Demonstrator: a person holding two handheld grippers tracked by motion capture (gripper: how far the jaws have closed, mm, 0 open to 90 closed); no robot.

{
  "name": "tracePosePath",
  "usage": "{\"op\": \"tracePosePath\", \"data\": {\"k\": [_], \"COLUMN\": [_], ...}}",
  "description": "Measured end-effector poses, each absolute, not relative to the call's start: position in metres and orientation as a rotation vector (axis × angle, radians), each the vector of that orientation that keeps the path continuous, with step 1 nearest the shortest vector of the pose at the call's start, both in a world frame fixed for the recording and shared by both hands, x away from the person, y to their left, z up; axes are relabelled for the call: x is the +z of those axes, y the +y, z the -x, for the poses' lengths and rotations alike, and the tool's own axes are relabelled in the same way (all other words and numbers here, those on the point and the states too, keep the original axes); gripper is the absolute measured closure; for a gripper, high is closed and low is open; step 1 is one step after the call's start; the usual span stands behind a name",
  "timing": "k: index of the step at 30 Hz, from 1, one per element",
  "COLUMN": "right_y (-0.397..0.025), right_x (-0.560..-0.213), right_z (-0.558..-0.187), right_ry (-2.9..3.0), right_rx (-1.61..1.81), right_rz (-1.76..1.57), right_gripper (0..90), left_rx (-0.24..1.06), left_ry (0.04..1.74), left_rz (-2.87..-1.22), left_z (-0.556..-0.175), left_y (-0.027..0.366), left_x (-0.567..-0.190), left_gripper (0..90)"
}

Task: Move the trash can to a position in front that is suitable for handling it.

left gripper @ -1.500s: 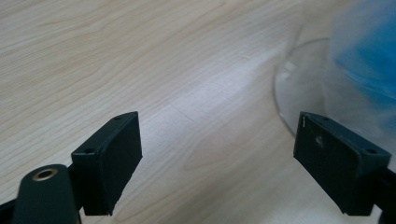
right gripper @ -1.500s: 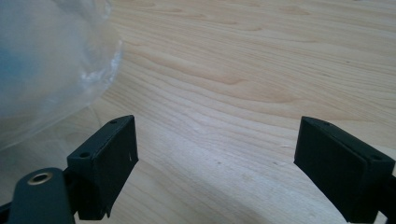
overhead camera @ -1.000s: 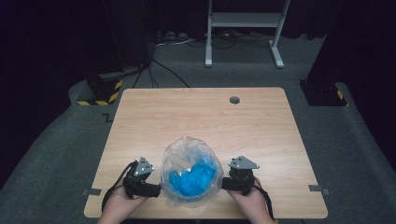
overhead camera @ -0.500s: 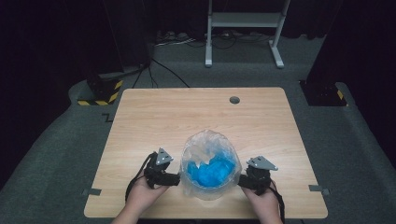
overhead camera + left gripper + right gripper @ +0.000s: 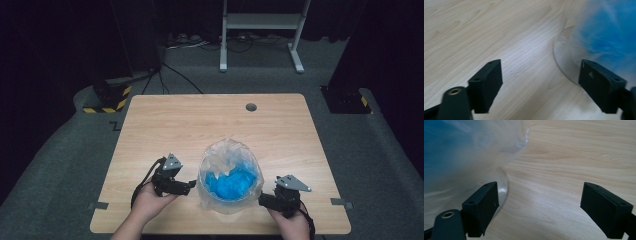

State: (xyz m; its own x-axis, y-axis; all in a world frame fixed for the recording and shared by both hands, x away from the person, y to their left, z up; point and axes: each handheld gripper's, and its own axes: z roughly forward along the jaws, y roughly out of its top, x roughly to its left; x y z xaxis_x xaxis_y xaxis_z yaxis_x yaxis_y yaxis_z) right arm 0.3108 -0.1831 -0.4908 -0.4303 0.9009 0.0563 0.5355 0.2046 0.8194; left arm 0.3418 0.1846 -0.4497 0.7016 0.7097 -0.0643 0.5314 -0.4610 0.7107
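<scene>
A clear round container lined with plastic film holds crumpled blue material and stands near the front middle of the wooden table. My left gripper is just to its left, open, its fingers pointing at the container wall. In the left gripper view the container is blurred beside the right jaw of my left gripper. My right gripper is at the container's right side, open. In the right gripper view the container bulges past the left jaw of my right gripper. Nothing lies between either pair of jaws.
A round cable hole sits near the table's far edge. Beyond the table are a white metal stand, floor cables and a yellow-black striped block. Bare wood stretches behind the container.
The container and both grippers shifted right across the table. The right gripper then drew back slightly toward the near edge.
</scene>
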Motion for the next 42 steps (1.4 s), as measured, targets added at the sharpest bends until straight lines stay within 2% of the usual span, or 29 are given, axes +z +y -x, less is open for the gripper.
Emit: {"op": "tracePosePath", "data": {"k": [5,7,8,17,30,36,40,42], "right_y": [-0.177,-0.175,-0.172,-0.168,-0.167,-0.161,-0.161,-0.16], "right_x": [-0.487,-0.487,-0.487,-0.488,-0.49,-0.488,-0.485,-0.487], "right_z": [-0.311,-0.313,-0.315,-0.321,-0.355,-0.374,-0.383,-0.39], "right_ry": [2.058,2.066,2.064,2.036,2.055,2.038,2.006,1.955], "right_rx": [1.142,1.144,1.134,1.102,1.027,0.985,0.963,0.975], "right_rz": [-1.315,-1.313,-1.323,-1.35,-1.396,-1.393,-1.404,-1.415], "right_gripper": [16.0,16.0,18.8,25.2,25.9,26.0,27.3,28.8], "left_rx": [0.276,0.3,0.33,0.371,0.392,0.494,0.51,0.511], "left_ry": [0.897,0.886,0.889,0.949,1.067,1.102,1.118,1.136], "left_rz": [-2.176,-2.189,-2.191,-2.14,-2.083,-2.117,-2.089,-2.021], "left_z": [-0.331,-0.326,-0.324,-0.326,-0.363,-0.382,-0.386,-0.39], "left_y": [0.178,0.173,0.171,0.169,0.164,0.155,0.151,0.153], "left_x": [-0.443,-0.443,-0.444,-0.447,-0.455,-0.45,-0.452,-0.457], "left_gripper": [21.3,21.0,21.0,21.8,25.3,27.2,28.9,29.2]}}
